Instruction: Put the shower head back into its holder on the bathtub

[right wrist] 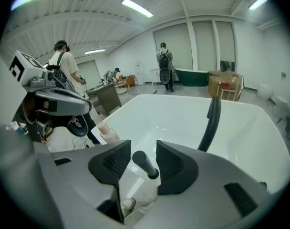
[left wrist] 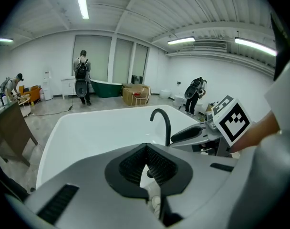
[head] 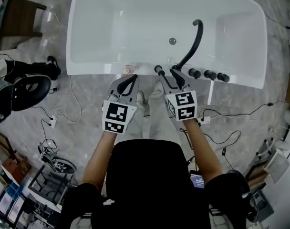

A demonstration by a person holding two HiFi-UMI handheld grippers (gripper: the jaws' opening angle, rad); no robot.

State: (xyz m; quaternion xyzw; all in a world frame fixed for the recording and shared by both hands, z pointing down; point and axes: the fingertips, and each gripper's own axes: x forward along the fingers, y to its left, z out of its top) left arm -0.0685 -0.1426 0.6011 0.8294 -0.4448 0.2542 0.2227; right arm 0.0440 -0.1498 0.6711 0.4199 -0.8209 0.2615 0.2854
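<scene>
A white tub (head: 95, 56) is seen from above, and a person is stood at the middle of its near rim with a gripper held in each hand. The shower head (head: 159, 70), a short black cylinder, is found on that near rim, just left of the foot of the black spout (head: 196, 39). It is set at a slant, with a ring round its lower end (how deep it sits in the rim cannot be told). The spout is carried up from the near rim and arched over the inside of the tub, towards the drain (head: 172, 41). A row of black knobs (head: 210, 75) is lined along the same rim, to the right of the spout's foot.

The right gripper (right wrist: 144, 148) is held just above the near rim, pointed down at the shower head. Its jaws are set wide apart, and the shower head is seen between them with clear space on both sides; no pad is pressed on it. The left gripper (left wrist: 146, 148) is held above the same rim, just left of the right one. Its jaws are brought together at the tips, and nothing is held in them.

On the grey floor at the near side of the tub, cables (head: 71, 106) are strewn about. A dark chair (head: 28, 92) is placed off the tub's left end. Well beyond the far rim, people with backpacks (left wrist: 82, 75) are seen standing.
</scene>
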